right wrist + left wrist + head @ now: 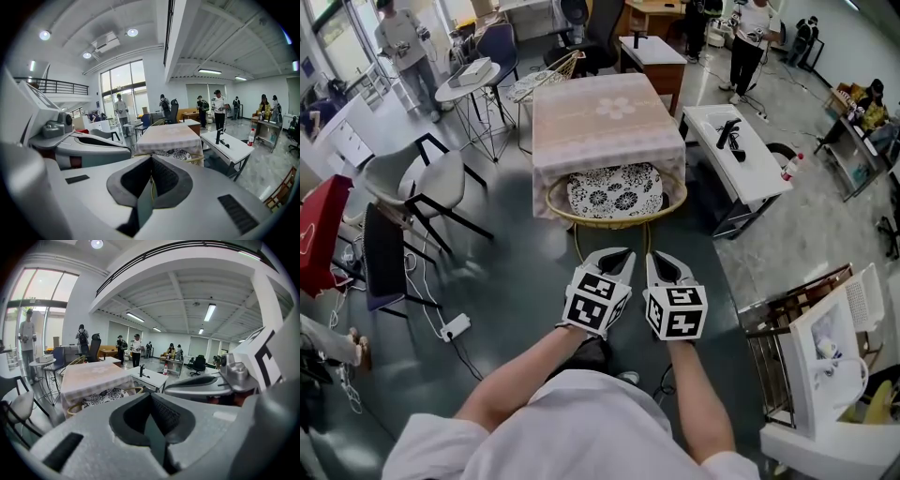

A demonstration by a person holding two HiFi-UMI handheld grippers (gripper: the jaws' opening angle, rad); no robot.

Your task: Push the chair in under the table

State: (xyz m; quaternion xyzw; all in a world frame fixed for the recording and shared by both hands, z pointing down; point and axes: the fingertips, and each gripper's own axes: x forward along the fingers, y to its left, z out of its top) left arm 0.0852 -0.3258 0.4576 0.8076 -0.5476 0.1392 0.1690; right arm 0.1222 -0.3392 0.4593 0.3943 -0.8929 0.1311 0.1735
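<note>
The round rattan chair with a black-and-white floral cushion point(614, 224) is sitting tucked under the near edge of the square table draped in a pale pink checked cloth point(600, 122). Most of its seat is lying beneath the tabletop, and only its curved front rim is poking out. Just off that near edge of the table, the left tool point(615, 256) and the right tool point(661, 262) are hovering side by side, close together and clear of the chair's rim. Each tool is clenching its jaws together with nothing between them. To the table's right a long white table point(741, 164) is standing, and to the table's left a grey shell chair with black legs point(417, 178) is resting on the dark floor point(516, 281). Beyond the table several people point(752, 37) are standing about.
</note>
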